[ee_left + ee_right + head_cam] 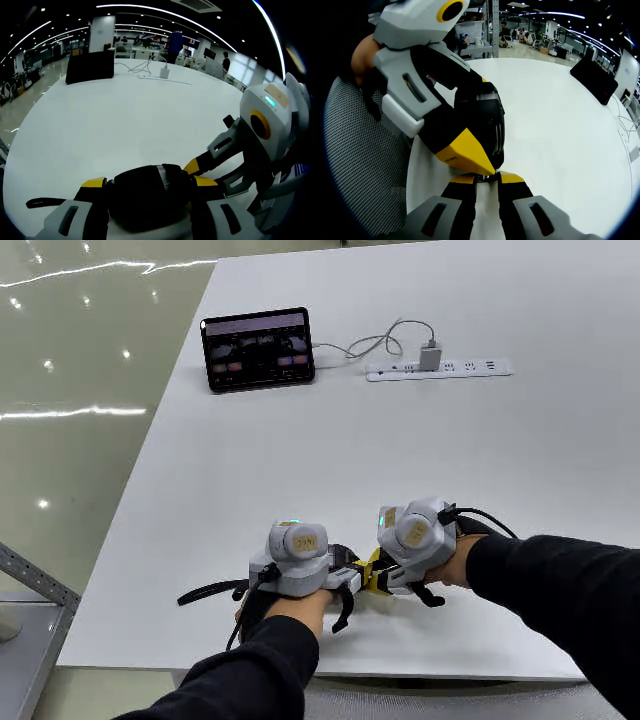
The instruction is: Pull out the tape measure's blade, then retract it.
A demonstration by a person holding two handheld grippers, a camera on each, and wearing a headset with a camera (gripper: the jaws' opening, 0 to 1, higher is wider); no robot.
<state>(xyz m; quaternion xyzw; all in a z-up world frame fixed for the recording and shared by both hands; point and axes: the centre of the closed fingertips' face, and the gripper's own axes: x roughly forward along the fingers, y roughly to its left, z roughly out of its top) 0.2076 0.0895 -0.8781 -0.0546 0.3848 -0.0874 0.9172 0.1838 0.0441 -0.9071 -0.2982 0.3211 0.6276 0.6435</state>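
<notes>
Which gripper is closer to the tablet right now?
Left. The left gripper, clamping the tape measure, sits at the table's near edge, roughly in line with the tablet. The right gripper is beside it, farther to the right.

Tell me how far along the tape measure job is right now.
Done: left gripper clamps the tape measure. In hand: right gripper is closed at the case's mouth, seemingly on the blade tip. Remaining: the blade isn't out yet, so both the pull and the retract.
</notes>
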